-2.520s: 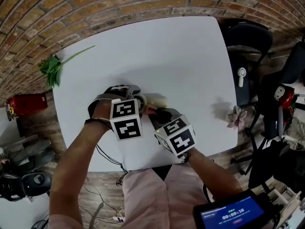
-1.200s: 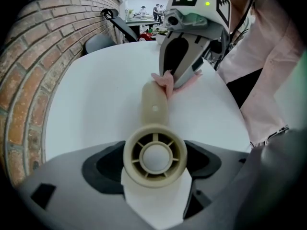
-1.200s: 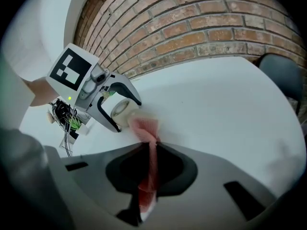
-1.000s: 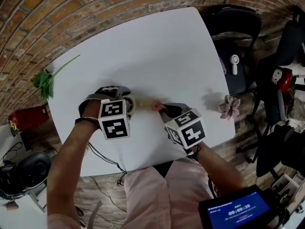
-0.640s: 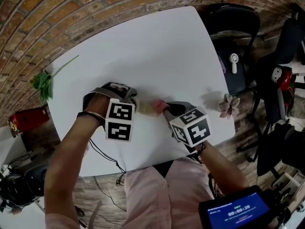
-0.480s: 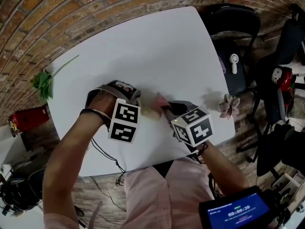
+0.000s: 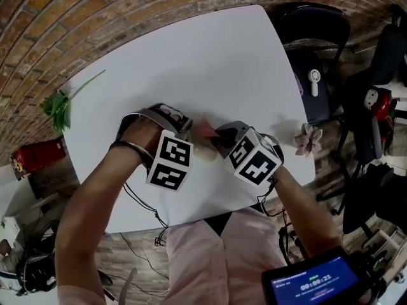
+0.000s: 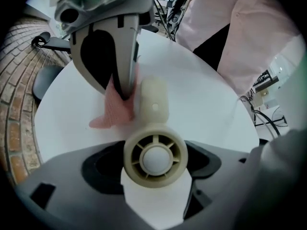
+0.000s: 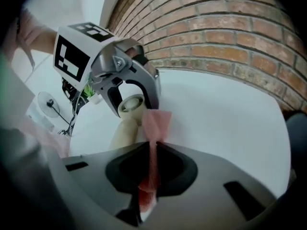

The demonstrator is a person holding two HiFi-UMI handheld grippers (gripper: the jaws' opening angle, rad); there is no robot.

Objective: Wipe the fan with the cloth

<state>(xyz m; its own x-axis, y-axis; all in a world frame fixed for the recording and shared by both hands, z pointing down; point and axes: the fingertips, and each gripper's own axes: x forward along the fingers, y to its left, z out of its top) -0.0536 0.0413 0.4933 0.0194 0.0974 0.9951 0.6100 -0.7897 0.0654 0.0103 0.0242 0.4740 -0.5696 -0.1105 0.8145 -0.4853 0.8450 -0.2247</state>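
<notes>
Holding the fan (image 8: 154, 128) by its round grille head, the left gripper (image 8: 155, 163) has its jaws closed in on both sides of the head, so the fan looks gripped and lifted just over the white table (image 7: 210, 62), near the person's edge

Right gripper (image 9: 152, 150) has its jaws pressed together on the pink cloth (image 9: 156, 123); 1 short flap sticks out past the tips

Key relation: the fan's long axis runs from the left jaws straight out toward the right gripper, with the cream handle pointing away from the left camera. The 2 grippers face each other, nearly tip to tip. The cloth flap sits on the handle's side, just past the head, and looks to be touching it; contact can't be confirmed. Right gripper is the one that does the wiping and the left just steadies, so the stroke likely runs along the handle axis, toward or away from the head

Writing: no brand or label readable on fan or cloth. Only black-and-white square markers on both gripper cubes. Screen at the lower right of the head view shows timer digits, too small to read surely
</notes>
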